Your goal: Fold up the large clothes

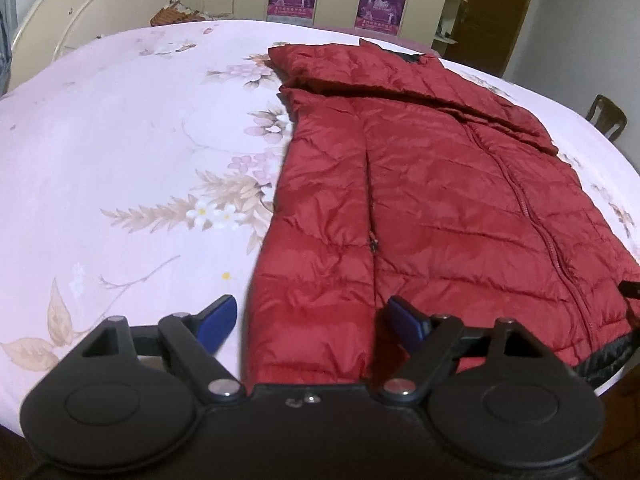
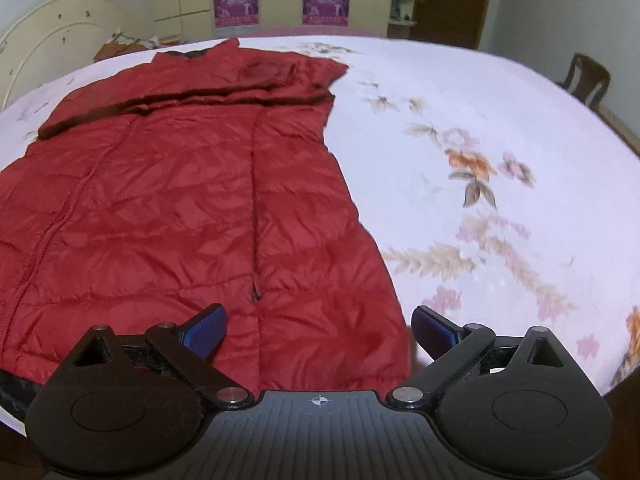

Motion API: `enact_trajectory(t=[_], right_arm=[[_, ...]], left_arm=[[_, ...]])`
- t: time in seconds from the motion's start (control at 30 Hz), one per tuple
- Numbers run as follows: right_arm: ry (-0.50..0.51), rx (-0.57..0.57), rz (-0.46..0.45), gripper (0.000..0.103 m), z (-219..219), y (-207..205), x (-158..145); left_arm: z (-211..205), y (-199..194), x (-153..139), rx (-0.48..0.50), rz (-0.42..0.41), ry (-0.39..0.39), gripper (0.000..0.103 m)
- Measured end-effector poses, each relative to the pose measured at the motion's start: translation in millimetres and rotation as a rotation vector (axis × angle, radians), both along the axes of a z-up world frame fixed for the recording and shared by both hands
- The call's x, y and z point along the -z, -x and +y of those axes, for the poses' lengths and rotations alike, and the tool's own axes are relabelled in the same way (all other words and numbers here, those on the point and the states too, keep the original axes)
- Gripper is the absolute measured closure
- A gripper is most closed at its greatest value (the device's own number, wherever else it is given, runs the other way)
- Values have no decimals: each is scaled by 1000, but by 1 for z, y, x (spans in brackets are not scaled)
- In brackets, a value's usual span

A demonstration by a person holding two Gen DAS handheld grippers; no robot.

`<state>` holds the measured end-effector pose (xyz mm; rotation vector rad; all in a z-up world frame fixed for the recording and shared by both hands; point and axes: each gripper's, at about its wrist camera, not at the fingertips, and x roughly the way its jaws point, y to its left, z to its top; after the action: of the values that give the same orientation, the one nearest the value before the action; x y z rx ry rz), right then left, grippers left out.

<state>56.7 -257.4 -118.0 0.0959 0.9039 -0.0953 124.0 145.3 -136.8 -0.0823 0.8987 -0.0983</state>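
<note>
A red quilted puffer jacket (image 1: 432, 200) lies flat on the bed, front zipped, both sleeves folded across the chest near the collar. It also shows in the right wrist view (image 2: 180, 208). My left gripper (image 1: 314, 322) is open and empty, its blue pads straddling the jacket's near left hem corner, just above it. My right gripper (image 2: 320, 328) is open and empty, straddling the near right hem corner. A dark lining shows at the hem edge (image 1: 612, 356).
The bed sheet (image 1: 120, 160) is pale pink with a flower print. A cream headboard (image 1: 92, 4) stands at the far left, wardrobes with purple posters (image 1: 380, 0) behind, a wooden chair (image 2: 586, 76) at the right.
</note>
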Motion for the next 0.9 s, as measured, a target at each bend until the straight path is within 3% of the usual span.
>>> enact_trajectory(t=[0.1, 0.23, 0.4, 0.47, 0.53, 0.67, 0.9], right_arm=[[-42, 30, -1, 5, -7, 3, 0], [-100, 53, 14, 6, -16, 4, 2], [-155, 22, 8, 44, -12, 6, -3], [-197, 13, 11, 67, -12, 7, -5], [-241, 3, 13, 83, -11, 6, -7], [-233, -7, -6, 92, -9, 6, -13], [-219, -21, -101, 93, -7, -1, -44]], left_arm=[[4, 2, -3, -34, -30, -39, 23], [9, -2, 1, -10, -4, 12, 31], [7, 1, 1, 33, 4, 84, 63], [5, 1, 1, 48, 17, 110, 77], [4, 0, 1, 59, 32, 152, 88], [3, 0, -8, 75, 5, 189, 94], [2, -4, -40, 87, -95, 217, 95]])
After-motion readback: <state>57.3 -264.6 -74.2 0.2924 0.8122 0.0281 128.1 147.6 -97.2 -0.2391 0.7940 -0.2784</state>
